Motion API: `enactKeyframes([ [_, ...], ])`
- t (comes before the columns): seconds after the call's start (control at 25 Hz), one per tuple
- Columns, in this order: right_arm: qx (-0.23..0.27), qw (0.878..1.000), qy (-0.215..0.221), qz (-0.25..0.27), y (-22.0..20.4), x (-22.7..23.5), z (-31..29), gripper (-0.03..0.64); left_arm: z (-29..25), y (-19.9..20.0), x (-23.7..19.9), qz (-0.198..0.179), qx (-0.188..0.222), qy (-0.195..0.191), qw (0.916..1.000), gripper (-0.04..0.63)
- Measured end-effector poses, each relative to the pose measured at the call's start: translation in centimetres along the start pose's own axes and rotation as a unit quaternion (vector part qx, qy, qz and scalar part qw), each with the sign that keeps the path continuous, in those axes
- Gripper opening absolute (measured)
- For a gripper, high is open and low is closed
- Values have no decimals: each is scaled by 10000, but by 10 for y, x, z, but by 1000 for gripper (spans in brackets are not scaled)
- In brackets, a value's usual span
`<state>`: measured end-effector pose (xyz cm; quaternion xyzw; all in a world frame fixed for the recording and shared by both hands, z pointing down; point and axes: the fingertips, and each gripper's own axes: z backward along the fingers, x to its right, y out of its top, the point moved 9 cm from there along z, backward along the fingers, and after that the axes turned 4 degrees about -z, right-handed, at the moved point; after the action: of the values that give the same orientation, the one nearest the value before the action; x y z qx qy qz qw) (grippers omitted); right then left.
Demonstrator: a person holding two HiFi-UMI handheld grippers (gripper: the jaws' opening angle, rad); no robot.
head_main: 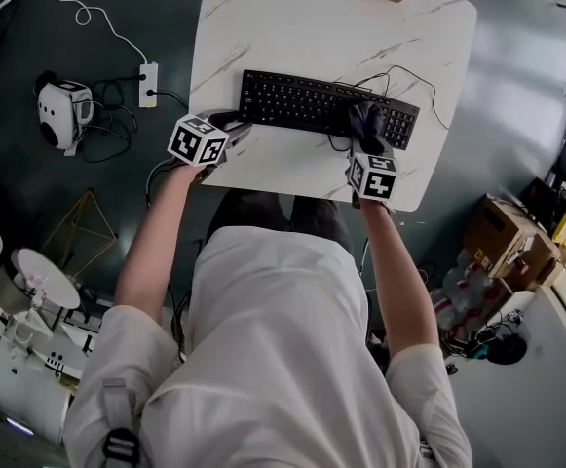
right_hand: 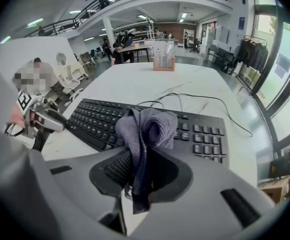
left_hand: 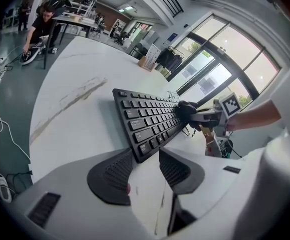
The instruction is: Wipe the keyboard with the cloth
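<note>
Keyboard (head_main: 297, 102) one, cloth (head_main: 365, 121) one, table (head_main: 292, 18) one

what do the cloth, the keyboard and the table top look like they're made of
Dark grey-purple woven cloth: soft textile, matte; a fine weave and limp folds show.
Black rectangular keyboard: likely moulded plastic, dull sheen on keycaps.
White table top: marble look, grey veins on a smooth face; real stone or printed laminate, cannot tell.
</note>
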<state>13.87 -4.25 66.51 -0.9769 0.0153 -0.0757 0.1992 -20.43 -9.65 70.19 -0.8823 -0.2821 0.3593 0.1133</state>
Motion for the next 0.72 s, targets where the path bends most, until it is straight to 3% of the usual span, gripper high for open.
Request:
enactKeyframes([
  [0.2, 49, 9964, 809, 244, 11, -67, -14, 94, 0, 0, 0, -24, 29, -84, 10000, 169],
  [0.4, -140, 9795, 1909, 631, 14, -144, -35, 94, 0, -1, -1, -39, 53, -225, 9997, 175],
  [0.72, -350, 9620, 2561, 877, 32, -188, -56, 91, 5, -1, -10, -7, 189, -567, 9982, 187],
])
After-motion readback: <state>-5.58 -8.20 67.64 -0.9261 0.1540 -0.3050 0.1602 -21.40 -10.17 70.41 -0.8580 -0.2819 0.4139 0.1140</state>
